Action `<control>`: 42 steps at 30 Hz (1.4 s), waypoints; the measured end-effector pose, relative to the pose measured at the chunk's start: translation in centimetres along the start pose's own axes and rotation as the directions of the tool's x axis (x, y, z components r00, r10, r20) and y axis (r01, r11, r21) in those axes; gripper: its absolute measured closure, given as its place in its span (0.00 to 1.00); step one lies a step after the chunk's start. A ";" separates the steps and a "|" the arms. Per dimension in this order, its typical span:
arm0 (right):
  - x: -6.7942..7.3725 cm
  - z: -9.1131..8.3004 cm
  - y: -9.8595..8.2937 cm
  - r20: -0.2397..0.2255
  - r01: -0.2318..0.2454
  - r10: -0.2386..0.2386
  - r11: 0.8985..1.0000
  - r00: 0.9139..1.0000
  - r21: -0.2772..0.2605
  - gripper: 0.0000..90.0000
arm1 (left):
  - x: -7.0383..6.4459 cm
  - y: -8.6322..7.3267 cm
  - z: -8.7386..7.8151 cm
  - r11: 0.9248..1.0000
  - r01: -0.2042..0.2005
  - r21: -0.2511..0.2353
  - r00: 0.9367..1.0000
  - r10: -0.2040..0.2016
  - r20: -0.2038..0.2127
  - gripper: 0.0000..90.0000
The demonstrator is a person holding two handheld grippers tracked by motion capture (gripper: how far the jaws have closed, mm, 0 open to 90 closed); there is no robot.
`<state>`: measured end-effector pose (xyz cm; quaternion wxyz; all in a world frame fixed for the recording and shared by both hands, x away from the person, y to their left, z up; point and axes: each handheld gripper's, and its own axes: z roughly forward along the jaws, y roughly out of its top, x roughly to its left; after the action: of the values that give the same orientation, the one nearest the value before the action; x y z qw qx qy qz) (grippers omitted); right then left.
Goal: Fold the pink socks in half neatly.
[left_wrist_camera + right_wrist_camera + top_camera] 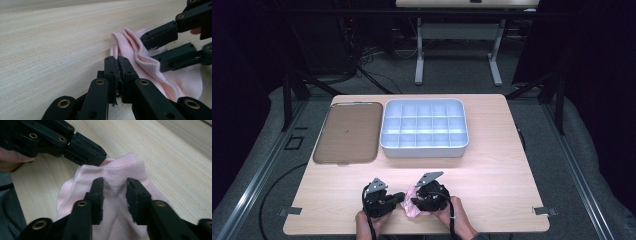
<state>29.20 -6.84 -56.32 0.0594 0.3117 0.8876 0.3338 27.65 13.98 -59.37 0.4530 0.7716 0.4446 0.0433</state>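
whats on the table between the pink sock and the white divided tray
Nothing: in the high view, bare wood separates the pink sock from the white divided tray.

Light wood-grain table (492, 165), three items on top.
Flat brown tray (347, 132) at far left; white compartmented bin (424, 129) just beside it on the right, not touching. Pink sock (412, 204) lies crumpled on the near edge, well apart from both.

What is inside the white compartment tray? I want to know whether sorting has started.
The white compartment tray shows bare compartments in the high view. Its near wall covers the floor of the front row, so something small and flat there could not be seen.
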 end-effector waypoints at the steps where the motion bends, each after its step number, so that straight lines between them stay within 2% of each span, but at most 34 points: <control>1: 0.0 0.0 0.0 0.000 0.000 0.000 1.000 1.000 0.000 0.81 | 0.0 0.0 0.0 1.000 0.000 0.000 1.000 0.000 0.000 0.96; 3: 0.0 0.1 0.0 -0.004 0.018 -0.018 1.000 1.000 0.003 0.95 | 0.0 0.0 0.0 1.000 0.001 0.000 1.000 -0.001 0.000 0.96; 8: 0.0 0.0 0.1 0.009 0.027 -0.026 1.000 1.000 -0.012 0.98 | 0.0 0.0 0.0 1.000 0.000 0.000 1.000 0.000 0.000 0.96; 13: 0.5 -1.1 0.4 0.031 0.044 -0.042 0.997 0.999 -0.068 0.98 | 0.0 0.0 0.0 1.000 0.002 0.000 1.000 -0.002 -0.002 0.96; 15: 0.7 -1.5 0.7 0.012 0.062 -0.061 0.995 0.998 -0.083 0.98 | -0.1 0.0 0.0 1.000 0.000 0.000 1.000 0.000 -0.004 0.96; 18: 1.0 -1.1 0.8 -0.002 0.087 -0.087 0.994 0.996 -0.073 0.97 | -0.1 0.0 0.0 1.000 -0.002 -0.001 1.000 0.002 -0.007 0.95; 19: 1.2 -0.4 0.6 -0.008 0.104 -0.105 0.994 0.994 -0.037 0.95 | -0.1 0.0 0.0 1.000 -0.001 -0.001 1.000 0.001 -0.009 0.95; 21: 1.1 0.0 0.3 -0.011 0.102 -0.103 0.994 0.995 -0.034 0.91 | -0.1 0.0 0.0 1.000 0.000 -0.001 1.000 0.000 -0.011 0.95; 22: 1.1 0.0 0.2 -0.012 0.092 -0.093 0.994 0.996 -0.049 0.84 | -0.1 0.0 0.0 1.000 -0.002 0.001 1.000 0.002 -0.013 0.95; 23: 1.1 0.0 0.2 -0.012 0.092 -0.093 0.994 0.996 -0.049 0.84 | -0.1 0.0 0.0 1.000 -0.002 0.001 1.000 0.002 -0.013 0.95; 24: 0.7 -0.6 0.1 -0.021 0.067 -0.069 0.995 0.997 -0.072 0.76 | -0.1 0.0 0.0 1.000 -0.002 0.001 1.000 0.002 -0.014 0.95; 25: 0.7 -0.6 0.1 -0.021 0.067 -0.069 0.995 0.997 -0.072 0.76 | -0.1 0.0 0.0 1.000 -0.002 0.000 1.000 0.002 -0.015 0.95; 26: 0.2 -1.9 -0.2 -0.019 0.040 -0.042 0.992 0.999 -0.116 0.70 | -0.1 0.0 0.0 1.000 0.001 -0.001 1.000 -0.001 -0.013 0.94; 27: 0.0 -2.3 -0.4 -0.017 0.028 -0.031 0.991 0.999 -0.128 0.69 | -0.1 0.0 0.0 1.000 0.003 -0.002 1.000 -0.003 -0.014 0.94; 28: -0.4 -3.1 -0.7 -0.003 0.015 -0.015 0.992 1.000 -0.126 0.67 | -0.1 0.0 0.0 1.000 0.003 -0.002 1.000 -0.003 -0.014 0.93; 29: -0.4 -3.1 -0.7 -0.003 0.015 -0.015 0.992 1.000 -0.126 0.67 | -0.1 0.0 0.0 1.000 0.004 -0.001 1.000 -0.004 -0.015 0.93; 30: -0.8 -3.4 -1.1 0.017 -0.015 0.017 0.992 1.000 -0.125 0.63 | -0.1 0.0 0.0 1.000 0.007 -0.002 1.000 -0.007 -0.015 0.93; 31: -1.5 -3.8 -1.9 0.033 -0.066 0.070 0.992 0.997 -0.107 0.58 | -0.1 0.0 0.0 1.000 0.009 -0.003 1.000 -0.009 -0.015 0.92; 32: -1.5 -3.8 -1.9 0.033 -0.066 0.070 0.992 0.997 -0.107 0.58 | -0.1 0.0 0.0 1.000 0.009 -0.003 1.000 -0.009 -0.015 0.92; 34: -1.8 -3.7 -2.5 0.051 -0.103 0.108 0.991 0.993 -0.090 0.52 | -0.1 0.0 0.0 1.000 0.007 -0.003 1.000 -0.008 -0.017 0.92; 37: -1.9 -3.0 -3.1 0.098 -0.120 0.126 0.991 0.987 -0.065 0.43 | 0.0 0.0 0.0 1.000 0.014 -0.006 1.000 -0.014 -0.015 0.92; 38: -1.7 -2.6 -3.3 0.144 -0.109 0.116 0.993 0.983 -0.051 0.40 | 0.0 0.0 0.0 1.000 0.015 -0.002 1.000 -0.015 -0.012 0.92; 40: -1.7 -2.4 -3.4 0.143 -0.115 0.121 0.992 0.982 -0.049 0.40 | 0.1 0.0 0.0 1.000 0.016 -0.004 1.000 -0.016 -0.008 0.92; 42: -1.6 -2.0 -3.4 0.159 -0.118 0.120 0.993 0.980 -0.023 0.38 | 0.1 0.0 0.0 1.000 0.015 -0.004 1.000 -0.015 -0.008 0.91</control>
<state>28.11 -10.91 -57.12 0.1124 0.3896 0.8575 0.3167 27.72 14.03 -59.39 0.4531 0.7672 0.4519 0.0440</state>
